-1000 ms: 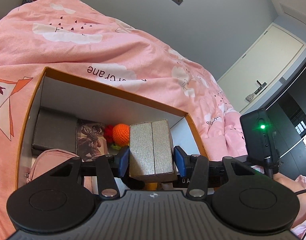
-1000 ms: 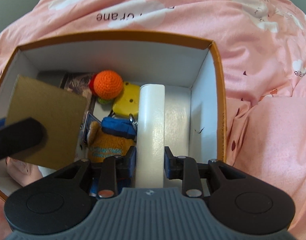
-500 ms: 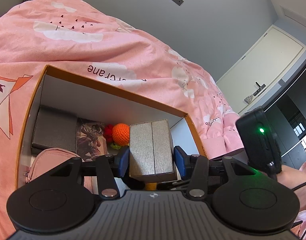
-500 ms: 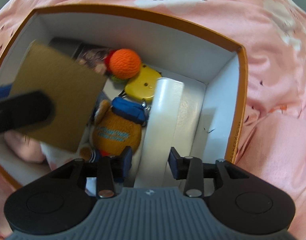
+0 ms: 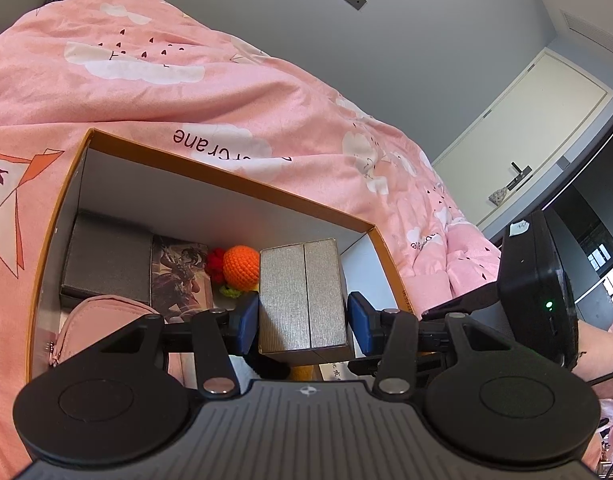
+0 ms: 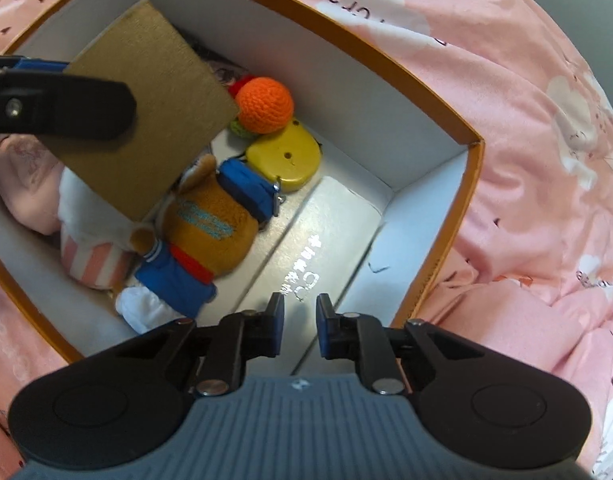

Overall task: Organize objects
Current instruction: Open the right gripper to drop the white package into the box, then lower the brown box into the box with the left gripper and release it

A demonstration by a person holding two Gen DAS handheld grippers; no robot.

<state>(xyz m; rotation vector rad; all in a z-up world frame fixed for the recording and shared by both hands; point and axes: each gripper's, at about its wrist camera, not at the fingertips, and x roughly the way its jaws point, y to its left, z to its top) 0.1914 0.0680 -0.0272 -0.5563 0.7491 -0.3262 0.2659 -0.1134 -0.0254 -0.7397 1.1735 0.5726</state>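
Observation:
An orange-rimmed storage box (image 5: pixel 226 188) lies open on a pink quilt. My left gripper (image 5: pixel 302 320) is shut on a brown textured box (image 5: pixel 302 292) and holds it over the storage box's near side. From the right wrist that brown box (image 6: pixel 154 120) shows with a left finger (image 6: pixel 66 108) across it. A long white box (image 6: pixel 326 240) lies flat on the floor along the right wall (image 6: pixel 426 208). My right gripper (image 6: pixel 299 320) hovers above its near end. Its jaws are closing, with a gap and nothing between them.
Inside are an orange crochet ball (image 6: pixel 266 100), a yellow case (image 6: pixel 286 160), a plush bear in blue (image 6: pixel 206 232), a pink pouch (image 5: pixel 102 320), a dark grey box (image 5: pixel 106 264) and a picture box (image 5: pixel 178 276). The pink quilt (image 6: pixel 526 160) surrounds the storage box.
The right gripper let go of the long white box, which now lies along the storage box's right wall. It rolled, and its jaws widened and then narrowed. The left gripper kept still.

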